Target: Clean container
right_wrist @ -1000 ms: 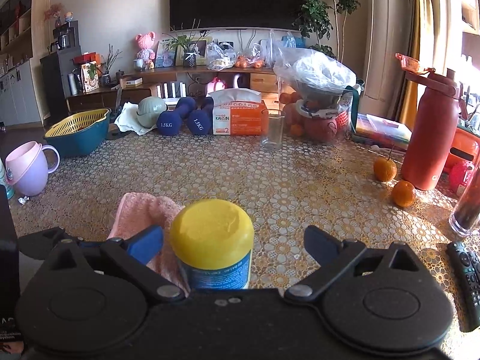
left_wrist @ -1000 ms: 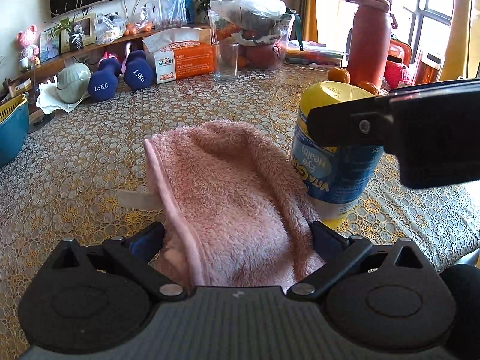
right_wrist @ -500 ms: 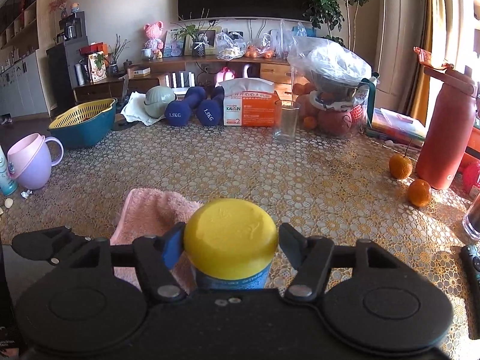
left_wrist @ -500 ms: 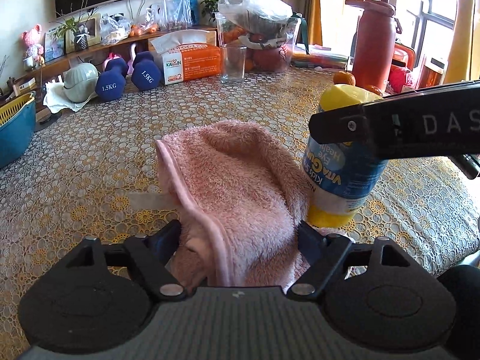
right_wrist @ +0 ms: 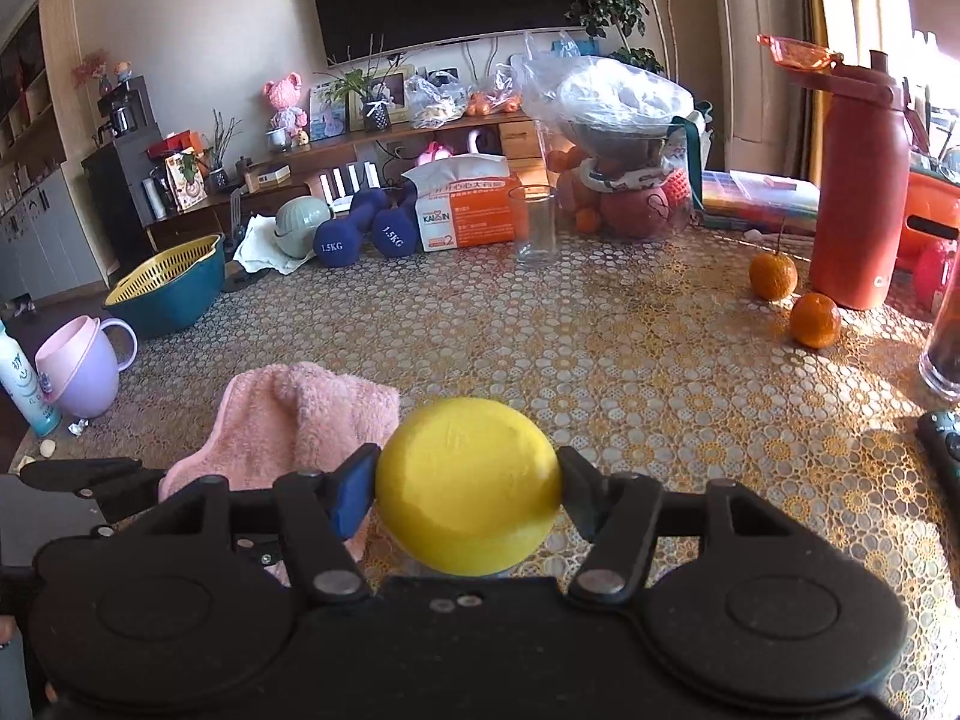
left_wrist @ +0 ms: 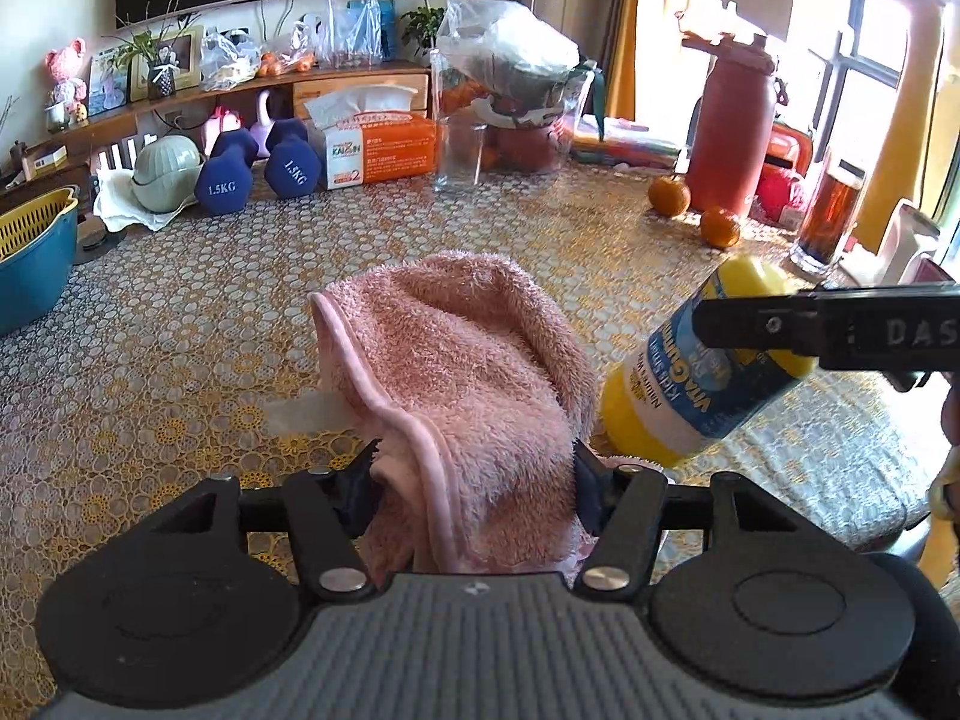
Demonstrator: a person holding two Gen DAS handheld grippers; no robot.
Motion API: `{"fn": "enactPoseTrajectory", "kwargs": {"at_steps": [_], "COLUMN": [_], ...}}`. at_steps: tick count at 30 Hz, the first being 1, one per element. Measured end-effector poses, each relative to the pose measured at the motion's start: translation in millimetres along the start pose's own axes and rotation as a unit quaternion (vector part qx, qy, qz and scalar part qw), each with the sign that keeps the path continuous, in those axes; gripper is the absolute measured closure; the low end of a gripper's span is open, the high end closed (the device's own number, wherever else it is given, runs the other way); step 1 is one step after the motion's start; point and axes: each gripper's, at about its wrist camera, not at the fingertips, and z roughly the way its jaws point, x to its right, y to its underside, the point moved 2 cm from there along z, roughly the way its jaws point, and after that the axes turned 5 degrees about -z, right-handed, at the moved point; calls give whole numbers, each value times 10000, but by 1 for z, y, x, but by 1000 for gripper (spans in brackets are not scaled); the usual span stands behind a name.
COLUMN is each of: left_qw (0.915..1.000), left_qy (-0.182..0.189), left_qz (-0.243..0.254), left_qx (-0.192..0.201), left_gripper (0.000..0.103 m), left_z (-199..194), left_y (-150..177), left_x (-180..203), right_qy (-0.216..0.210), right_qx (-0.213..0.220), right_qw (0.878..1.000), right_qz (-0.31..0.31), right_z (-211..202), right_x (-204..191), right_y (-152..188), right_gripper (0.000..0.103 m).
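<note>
A yellow-lidded container (left_wrist: pixel 690 384) with a blue label hangs tilted above the table in the left wrist view, its base toward the cloth. My right gripper (right_wrist: pixel 468 489) is shut on its yellow lid (right_wrist: pixel 468 480). A fluffy pink cloth (left_wrist: pixel 456 372) is bunched between the fingers of my left gripper (left_wrist: pixel 474 480), which is shut on it. The cloth (right_wrist: pixel 300 420) lies just left of the container in the right wrist view. The container's body is hidden under its lid there.
On the patterned tablecloth (right_wrist: pixel 630 360) stand a clear glass (right_wrist: pixel 533 225), an orange tissue box (right_wrist: pixel 468 210), two blue dumbbells (right_wrist: pixel 360 231), a red bottle (right_wrist: pixel 858 192), two oranges (right_wrist: pixel 792 300) and a dark drink glass (left_wrist: pixel 831 216). A blue-and-yellow basket (right_wrist: pixel 168 288) and lilac cup (right_wrist: pixel 84 366) sit left.
Both grippers went from open to shut, left on the cloth and right on the lid. The container has been lifted off the table and tipped over to the right.
</note>
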Motion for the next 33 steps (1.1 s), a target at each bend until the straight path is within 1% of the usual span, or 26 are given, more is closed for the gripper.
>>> {"fn": "enactPoseTrajectory", "kwargs": {"at_steps": [3, 5, 8, 9, 11, 14, 17, 21, 25, 29, 33], "left_qw": [9993, 9983, 9961, 9956, 9958, 9958, 9967, 9973, 9975, 9980, 9984], "left_qy": [345, 570, 882, 927, 897, 864, 653, 352, 130, 163, 408], "left_qz": [-74, -16, 55, 98, 170, 208, 397, 394, 344, 377, 309], "left_qx": [92, 95, -43, -62, -112, -195, -278, -520, -595, -483, -225], "left_gripper": [42, 42, 42, 42, 42, 42, 42, 42, 42, 42, 42], "left_z": [-15, -20, -19, -17, -9, 3, 16, 29, 27, 9, -19], "left_y": [-10, -15, -17, -16, -14, -12, -8, -1, -3, -17, -37], "left_x": [10, 22, 41, 48, 58, 64, 64, 50, 29, 18, 18], "right_qy": [-65, -131, -223, -257, -330, -444, -463, -496, -661, -821, -855], "right_qx": [4, -2, -6, -4, -27, -71, -53, -32, -21, -22, 43], "right_qw": [9997, 9989, 9967, 9956, 9925, 9874, 9861, 9893, 9945, 9965, 9946], "right_qz": [252, 444, 782, 901, 1178, 1518, 1597, 1370, 810, 121, -590], "right_z": [-2, -1, -2, -2, -2, -2, -3, -4, -10, -19, -29], "right_x": [10, 18, 28, 32, 41, 52, 57, 56, 50, 40, 27], "right_y": [2, 3, 5, 6, 8, 11, 13, 13, 17, 26, 37], "right_gripper": [41, 41, 41, 41, 41, 41, 41, 41, 41, 41, 41]}}
